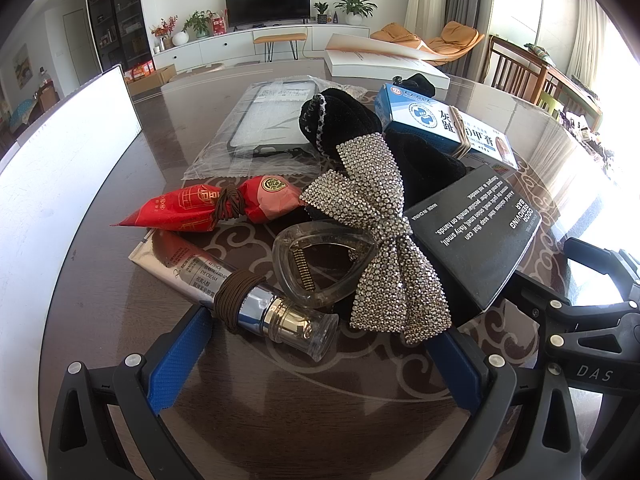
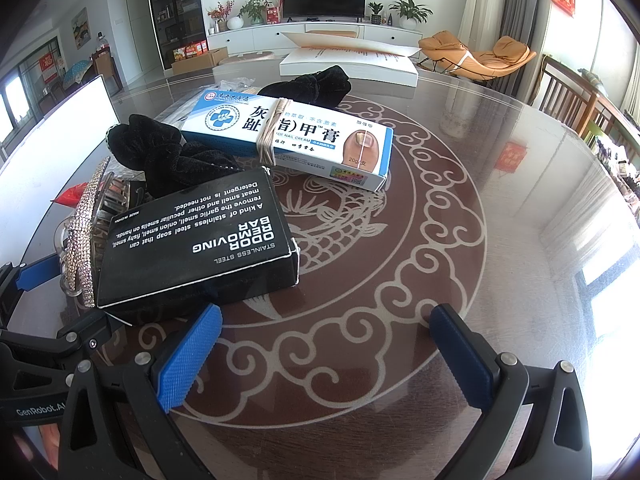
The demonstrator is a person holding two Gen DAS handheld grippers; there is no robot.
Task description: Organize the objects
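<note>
Lying on the glass-topped table (image 2: 500, 184), clustered toward the left: black soap box (image 2: 200, 240) nearest, white-and-blue nail cream box (image 2: 304, 136) farther back, rhinestone bow (image 1: 376, 232) leaning against the black box, eye cream tube (image 1: 224, 284) at near left. Hovering wide open, gripping nothing: left hand-held gripper (image 1: 316, 368) and right hand-held gripper (image 2: 324, 356).

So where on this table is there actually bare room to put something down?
The widest free patch is the patterned tabletop right of the black soap box and the blue-and-white cream box. It is crowded on the left, where the rhinestone bow, clear hair claw, cream tube and red packet lie bunched together.
</note>
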